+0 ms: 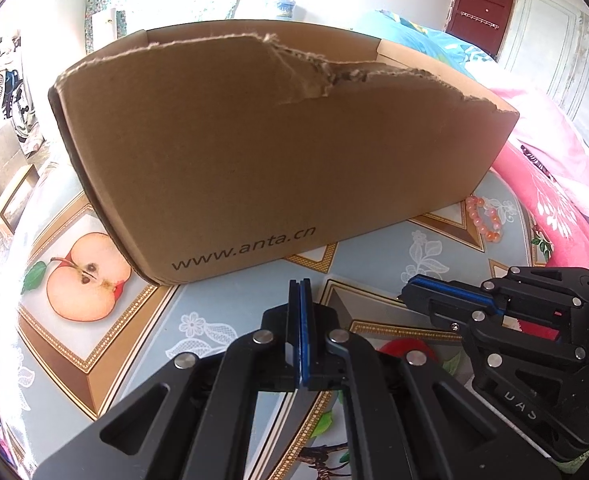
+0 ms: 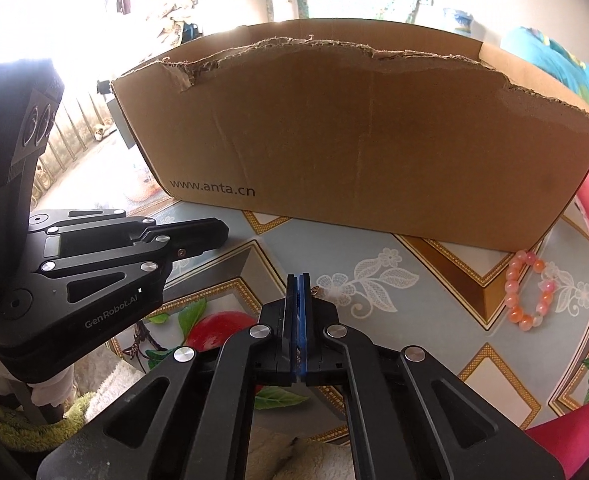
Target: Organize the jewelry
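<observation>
On glossy fruit-print tablecloth (image 2: 434, 280) stands a torn corrugated cardboard box (image 2: 358, 140), round-beaded bracelet (image 2: 528, 292) beside it; left gripper (image 1: 300, 286) and right gripper (image 2: 299, 280) both closed, empty

One cardboard box (image 2: 358, 136) stands on the surface (image 2: 394, 320), open at the top, with one line of printed web address on its near wall. One bead bracelet (image 2: 528, 290), of pink and orange beads, lies on the surface just beside the box's right end. Something small shows at the tips of the right gripper (image 2: 299, 280), too little of it to tell what it is. Two grippers are in view: the left gripper (image 1: 299, 285) and the right one, each with two fingers pressed together. One patterned cloth covers the surface, printed with one halved apple (image 1: 82, 276) and one red fruit (image 2: 218, 330).
</observation>
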The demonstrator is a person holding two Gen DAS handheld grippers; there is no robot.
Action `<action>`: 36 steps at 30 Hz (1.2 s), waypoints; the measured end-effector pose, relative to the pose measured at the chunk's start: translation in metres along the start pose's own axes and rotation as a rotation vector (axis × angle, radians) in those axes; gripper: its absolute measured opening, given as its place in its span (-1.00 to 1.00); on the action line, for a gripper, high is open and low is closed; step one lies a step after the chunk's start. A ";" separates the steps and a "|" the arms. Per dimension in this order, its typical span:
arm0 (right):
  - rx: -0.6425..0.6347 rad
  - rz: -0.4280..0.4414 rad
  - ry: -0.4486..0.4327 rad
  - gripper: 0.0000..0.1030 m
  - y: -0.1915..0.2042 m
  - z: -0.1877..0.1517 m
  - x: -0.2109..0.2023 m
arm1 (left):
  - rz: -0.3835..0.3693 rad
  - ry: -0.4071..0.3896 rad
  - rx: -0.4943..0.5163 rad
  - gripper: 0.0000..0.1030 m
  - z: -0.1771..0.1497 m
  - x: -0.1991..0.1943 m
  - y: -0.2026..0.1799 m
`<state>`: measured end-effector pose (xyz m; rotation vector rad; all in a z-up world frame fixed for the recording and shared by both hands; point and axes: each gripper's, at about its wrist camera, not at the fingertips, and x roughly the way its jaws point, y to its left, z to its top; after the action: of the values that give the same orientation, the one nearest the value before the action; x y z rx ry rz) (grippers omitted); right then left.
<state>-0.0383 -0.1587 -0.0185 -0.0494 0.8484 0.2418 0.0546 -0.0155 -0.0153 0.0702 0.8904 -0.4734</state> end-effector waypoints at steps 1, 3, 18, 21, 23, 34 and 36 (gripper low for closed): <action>-0.008 -0.007 -0.003 -0.95 0.000 0.001 -0.001 | 0.000 0.000 0.000 -1.00 0.000 0.000 0.000; -0.018 -0.021 -0.002 -0.82 0.004 0.001 -0.004 | 0.000 0.000 0.000 -1.00 0.000 0.000 0.001; 0.005 -0.095 0.117 -0.78 0.024 0.023 0.022 | -0.002 0.004 0.002 -1.00 0.002 0.001 -0.001; 0.003 -0.094 0.131 -0.79 0.023 0.025 0.022 | -0.005 0.004 -0.001 -1.00 0.003 0.002 0.000; -0.002 -0.095 0.138 -0.81 0.024 0.027 0.021 | -0.007 0.002 -0.002 -1.00 0.002 0.002 0.001; 0.001 -0.088 0.154 -0.81 0.023 0.031 0.028 | -0.013 -0.003 -0.008 -1.00 0.001 0.002 0.005; 0.002 -0.087 0.155 -0.81 0.022 0.031 0.022 | -0.013 -0.003 -0.009 -1.00 0.001 0.001 0.005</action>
<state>-0.0068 -0.1288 -0.0137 -0.1045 0.9980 0.1566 0.0579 -0.0116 -0.0166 0.0556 0.8910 -0.4809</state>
